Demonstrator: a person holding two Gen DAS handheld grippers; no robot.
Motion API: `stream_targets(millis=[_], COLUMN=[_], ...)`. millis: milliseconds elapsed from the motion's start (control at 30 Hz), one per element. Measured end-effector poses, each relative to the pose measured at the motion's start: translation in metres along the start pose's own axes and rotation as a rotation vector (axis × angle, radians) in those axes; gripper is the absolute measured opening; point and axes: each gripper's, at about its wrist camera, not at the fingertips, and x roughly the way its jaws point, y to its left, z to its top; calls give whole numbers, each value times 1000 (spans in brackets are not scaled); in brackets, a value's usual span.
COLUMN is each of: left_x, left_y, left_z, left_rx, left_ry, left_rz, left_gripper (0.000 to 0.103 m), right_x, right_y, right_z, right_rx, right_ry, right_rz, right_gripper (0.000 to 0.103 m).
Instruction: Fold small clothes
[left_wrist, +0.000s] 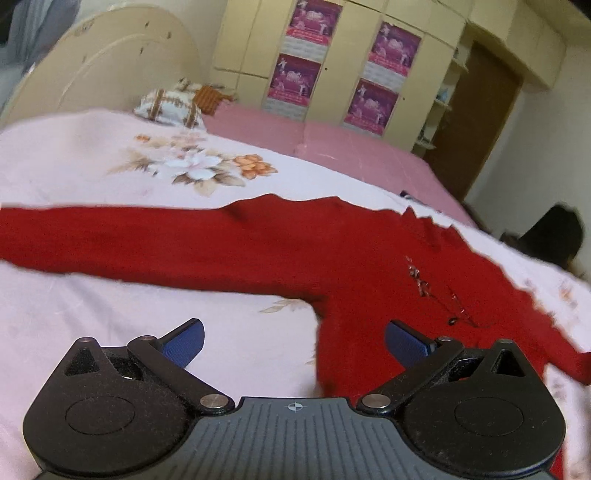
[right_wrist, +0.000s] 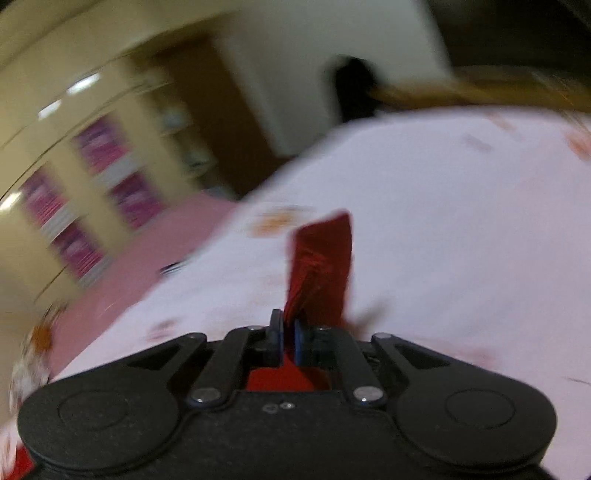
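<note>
Red knit sweater: spread flat on pale pink floral bedspread, one sleeve stretched out to the side, small beaded trim on the front. Left gripper: jaws wide apart, holding nothing, poised over the sweater's lower edge. Right gripper: jaws pinched tight on a strip of the red knit; view blurred. Patterned pillow by cream headboard
</note>
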Motion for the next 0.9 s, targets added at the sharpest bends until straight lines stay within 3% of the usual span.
stream_targets(millis=[100, 233, 400, 500, 567, 633, 733, 900], left_x=[-12, -30, -48, -60, -64, -62, -48, 2], left_y=[24, 59, 103, 125, 133, 136, 121, 63], left_z=[0, -3, -10, -16, -19, -17, -5, 22], left_rx=[-36, -66, -100, -125, -140, -154, -136, -62], left_ry=[1, 2, 25, 24, 17, -1, -20, -11], left_rz=[59, 179, 298, 336, 342, 330, 270, 113], left_gripper=[103, 103, 103, 103, 103, 103, 103, 103], right_x=[2, 11, 16, 10, 14, 13, 0, -22], right_y=[102, 227, 330, 359, 363, 366, 359, 327], right_z=[-24, -92, -183, -225, -235, -246, -242, -209], right_rx=[-188, -350, -544, -630, -667, -711, -725, -685], right_ry=[24, 148, 294, 339, 359, 359, 341, 259], right_rz=[175, 396, 533, 552, 560, 567, 603, 584], right_gripper=[6, 6, 6, 6, 6, 13, 34, 35])
